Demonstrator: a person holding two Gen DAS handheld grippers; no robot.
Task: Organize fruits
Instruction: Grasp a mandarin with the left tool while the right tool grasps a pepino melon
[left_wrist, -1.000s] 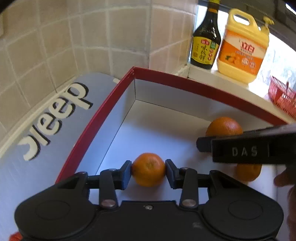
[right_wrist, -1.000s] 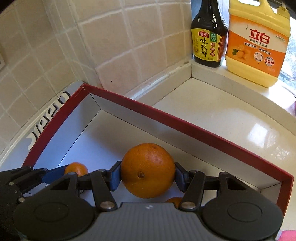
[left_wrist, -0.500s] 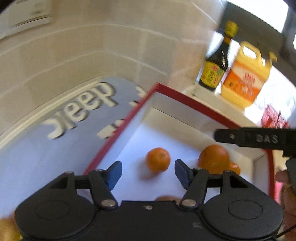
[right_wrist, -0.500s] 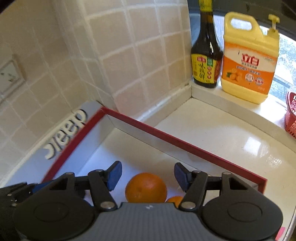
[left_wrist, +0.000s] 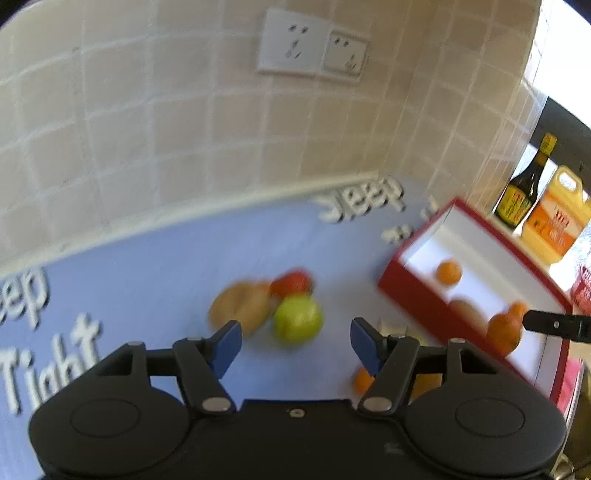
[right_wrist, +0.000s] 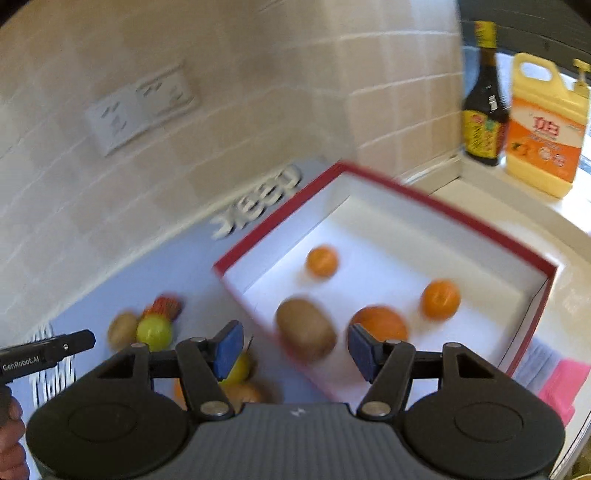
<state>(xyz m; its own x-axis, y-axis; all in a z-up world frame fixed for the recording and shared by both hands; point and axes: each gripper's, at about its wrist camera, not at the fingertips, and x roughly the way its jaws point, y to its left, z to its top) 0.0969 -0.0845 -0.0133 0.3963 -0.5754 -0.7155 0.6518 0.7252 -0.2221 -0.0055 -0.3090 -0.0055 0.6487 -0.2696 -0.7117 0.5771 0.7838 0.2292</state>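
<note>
Fruit pile (left_wrist: 280, 310) lies beside red box (right_wrist: 443, 210) holding 3 oranges; both tongs apart, empty.

Home kitchen. Beige tiled wall (left_wrist: 192, 122) carries a double socket plate (left_wrist: 312, 50). Right of the socket plate, a white ledge holds a dark sauce bottle (right_wrist: 482, 99) beside a yellow-orange detergent jug (right_wrist: 545, 129).

Both wrist views angled down, sharing the red box (left_wrist: 413, 291).
</note>
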